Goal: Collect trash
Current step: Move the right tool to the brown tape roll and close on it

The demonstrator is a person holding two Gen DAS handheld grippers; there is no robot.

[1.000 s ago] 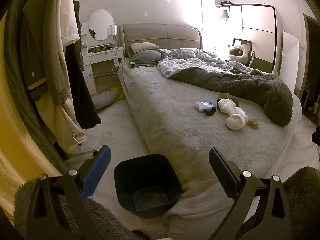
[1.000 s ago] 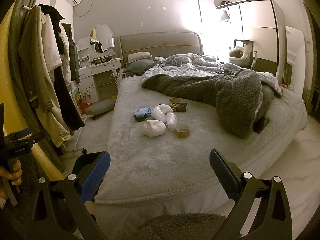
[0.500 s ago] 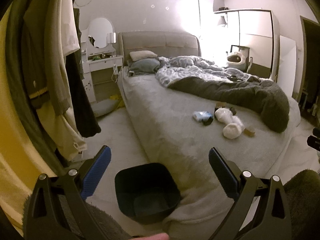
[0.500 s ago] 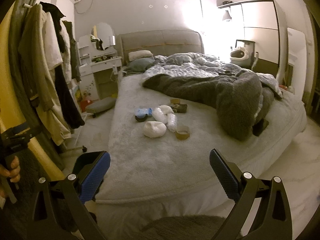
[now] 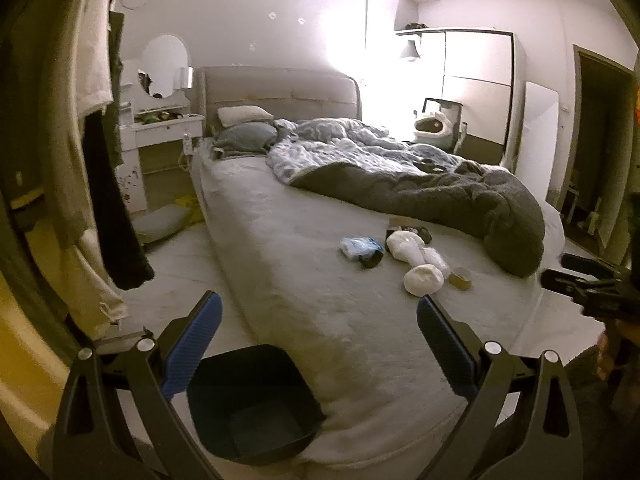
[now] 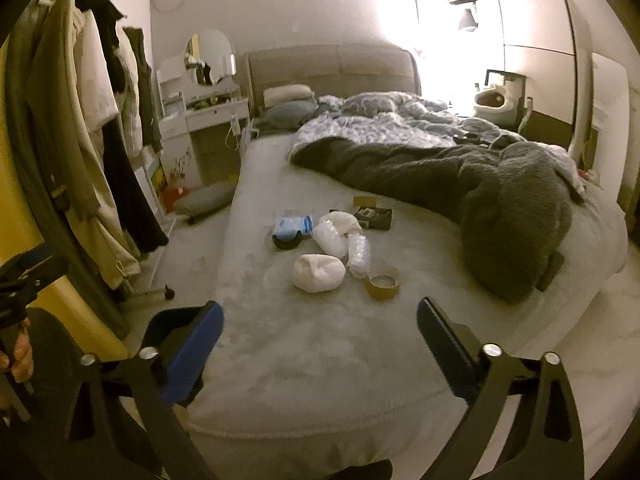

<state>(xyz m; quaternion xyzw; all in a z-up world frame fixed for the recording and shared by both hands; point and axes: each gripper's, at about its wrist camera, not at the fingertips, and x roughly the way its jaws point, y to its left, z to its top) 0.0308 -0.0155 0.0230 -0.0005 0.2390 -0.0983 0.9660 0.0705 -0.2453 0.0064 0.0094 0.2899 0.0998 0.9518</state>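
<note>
On the bed (image 6: 320, 340), one tape roll (image 6: 382, 286), one dark bin (image 5: 250, 400) beside, left hand-held gripper (image 5: 318, 346) and right hand-held gripper (image 6: 320, 346) both apart.

Bed (image 6: 320, 352) with pale fleece cover, filling the room's centre; padded headboard (image 6: 332, 68) at its 12 o'clock end. Two pillows (image 6: 288, 110) stacked below the headboard. Patterned duvet (image 6: 384, 128) rumpled across the upper half, dark grey blanket (image 6: 500, 196) heaped from centre toward 3 o'clock. White dressing table (image 6: 208, 120) at 10 o'clock, oval mirror (image 6: 208, 56) above it, low cushioned stool (image 6: 204, 202) on the floor before it. Coats and jackets on a wheeled rack (image 6: 100, 128) at 9 o'clock. Wardrobe (image 6: 532, 52) with pale doors at 2 o'clock; a white cat-shaped item (image 6: 494, 102) beside it, its nature unclear.
</note>
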